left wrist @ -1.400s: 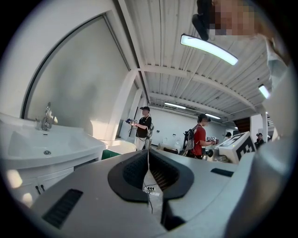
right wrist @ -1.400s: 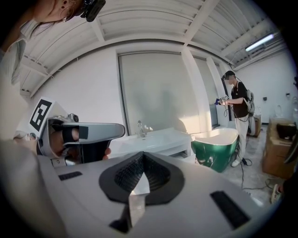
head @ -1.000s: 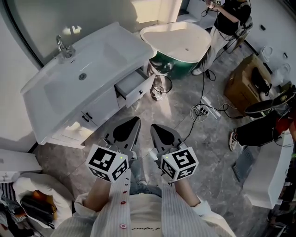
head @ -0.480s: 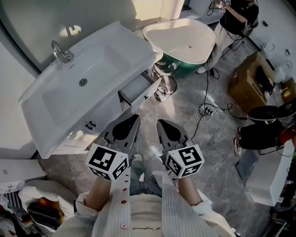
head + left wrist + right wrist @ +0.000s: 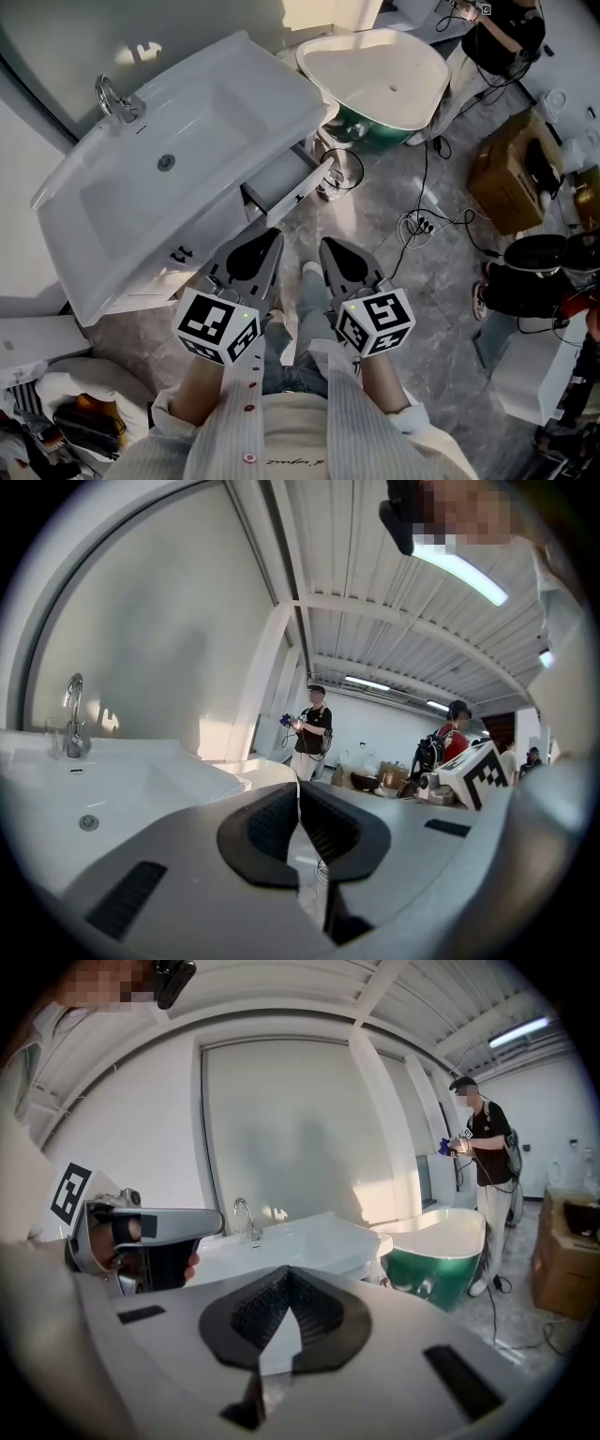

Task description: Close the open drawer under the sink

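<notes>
We are holding the left gripper (image 5: 268, 246) and right gripper (image 5: 330, 251) side by side, near each other, low before our chest, both pointing forward. Both are keeping jaws pressed together on nothing, with our forearms (image 5: 192, 394) bare.

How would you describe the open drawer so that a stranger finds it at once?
Find the long white sink. Under its end nearest the green tub, the drawer sticks out. Unlike the shut doors beside it, it shows a grey inside.
</notes>
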Tool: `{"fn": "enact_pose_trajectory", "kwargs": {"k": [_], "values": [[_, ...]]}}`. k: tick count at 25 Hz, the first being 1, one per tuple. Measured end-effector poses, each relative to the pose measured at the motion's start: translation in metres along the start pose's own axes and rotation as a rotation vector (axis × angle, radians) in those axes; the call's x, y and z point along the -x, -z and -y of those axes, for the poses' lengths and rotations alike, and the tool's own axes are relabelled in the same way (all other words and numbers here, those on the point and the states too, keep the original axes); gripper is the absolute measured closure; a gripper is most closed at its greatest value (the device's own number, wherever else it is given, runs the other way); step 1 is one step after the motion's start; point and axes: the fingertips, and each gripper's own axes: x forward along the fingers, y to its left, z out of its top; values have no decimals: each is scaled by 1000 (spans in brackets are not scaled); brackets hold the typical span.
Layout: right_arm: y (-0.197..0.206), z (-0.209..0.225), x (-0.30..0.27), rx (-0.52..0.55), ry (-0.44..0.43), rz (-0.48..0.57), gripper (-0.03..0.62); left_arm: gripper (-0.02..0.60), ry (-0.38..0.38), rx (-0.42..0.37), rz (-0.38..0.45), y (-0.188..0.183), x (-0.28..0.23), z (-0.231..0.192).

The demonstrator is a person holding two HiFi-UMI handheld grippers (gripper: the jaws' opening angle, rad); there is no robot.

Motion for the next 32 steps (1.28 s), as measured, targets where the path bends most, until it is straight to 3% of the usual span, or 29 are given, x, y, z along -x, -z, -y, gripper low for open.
{"fn": "enact_pose_trajectory", "kwargs": {"k": [7,21,32], "values": [[-20,29,-42,20,-64,-18,585,562,-58,16,11,-11,-43,-24],[-72,98,-124,112,-292,-80,583,562,-274,48,63,-48,-133,-63],[-75,115,-150,147,-393,-112,585,561,-382,72,71,-40,-154,-75]]}}
